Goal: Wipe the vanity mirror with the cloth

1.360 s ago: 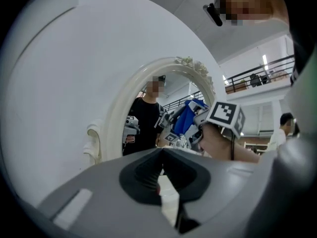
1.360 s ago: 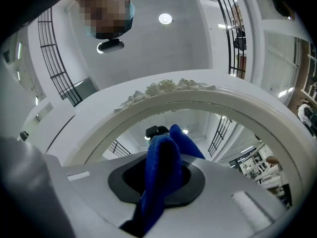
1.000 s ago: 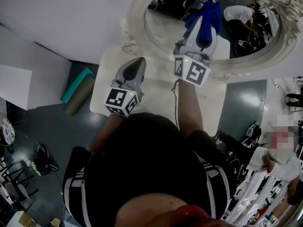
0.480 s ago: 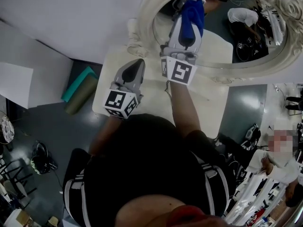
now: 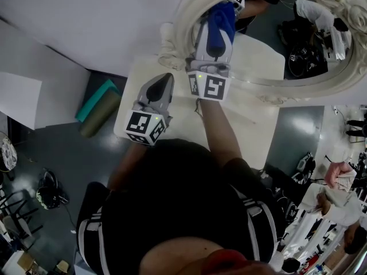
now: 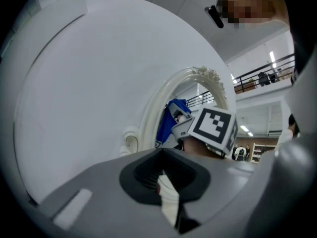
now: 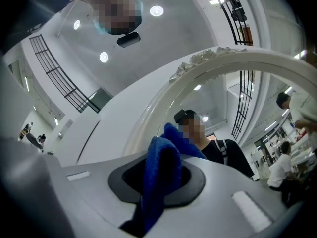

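Head view puts the vanity mirror [image 5: 184, 22] at the top of my picture, an oval glass in an ornate white frame, standing at the back of the white tabletop [image 5: 252, 122]. I am reaching over that tabletop with both arms.

My right hand-held gripper [image 5: 217, 26] is raised against the left part of the glass, close to the inner edge of the frame. Its jaws are clamped on the blue cloth [image 5: 222, 11]. The right gripper view shows the cloth [image 7: 159, 170] bunched up between them and poking out past the tips toward the glass.

My left hand-held gripper [image 5: 163, 80] hangs lower, over the tabletop just in front of the frame's foot. Its jaws are drawn together with nothing between them. The left gripper view shows only a thin pale slit there.

I judge the wiping to be in hand, with the cloth working the left edge of the glass. I cannot confirm from here how firmly it presses.

The next move calls for sweeping the cloth across toward the right side. I need light, even pressure, and the hard jaw tips must stay off the glass and the frame's moulding.
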`<state>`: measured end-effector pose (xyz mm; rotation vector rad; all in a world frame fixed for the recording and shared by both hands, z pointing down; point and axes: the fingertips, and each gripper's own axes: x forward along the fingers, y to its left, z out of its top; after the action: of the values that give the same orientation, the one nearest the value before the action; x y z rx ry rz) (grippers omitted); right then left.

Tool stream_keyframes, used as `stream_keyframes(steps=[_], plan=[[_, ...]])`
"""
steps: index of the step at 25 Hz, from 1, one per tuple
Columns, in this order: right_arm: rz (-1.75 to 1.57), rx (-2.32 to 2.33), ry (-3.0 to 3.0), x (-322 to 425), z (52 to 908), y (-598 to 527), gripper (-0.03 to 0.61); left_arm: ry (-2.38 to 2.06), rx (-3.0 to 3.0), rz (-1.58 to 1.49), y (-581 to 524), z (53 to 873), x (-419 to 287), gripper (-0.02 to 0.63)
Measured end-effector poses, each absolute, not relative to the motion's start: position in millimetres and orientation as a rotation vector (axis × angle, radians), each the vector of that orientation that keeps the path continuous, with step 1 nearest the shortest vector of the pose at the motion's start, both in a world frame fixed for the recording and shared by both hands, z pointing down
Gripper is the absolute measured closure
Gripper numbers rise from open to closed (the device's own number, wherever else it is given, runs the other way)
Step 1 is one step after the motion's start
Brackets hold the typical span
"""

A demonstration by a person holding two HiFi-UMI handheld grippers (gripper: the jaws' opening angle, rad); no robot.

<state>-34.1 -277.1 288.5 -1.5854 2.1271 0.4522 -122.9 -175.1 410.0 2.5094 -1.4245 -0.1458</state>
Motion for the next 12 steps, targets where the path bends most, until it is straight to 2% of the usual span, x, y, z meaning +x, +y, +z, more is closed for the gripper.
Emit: stream_keyframes(steps=[12], plan=[[0.292, -1.417, 2.151, -46, 301, -279, 0.538, -1.436, 2.517, -0.156, -169, 405, -121, 0.604]])
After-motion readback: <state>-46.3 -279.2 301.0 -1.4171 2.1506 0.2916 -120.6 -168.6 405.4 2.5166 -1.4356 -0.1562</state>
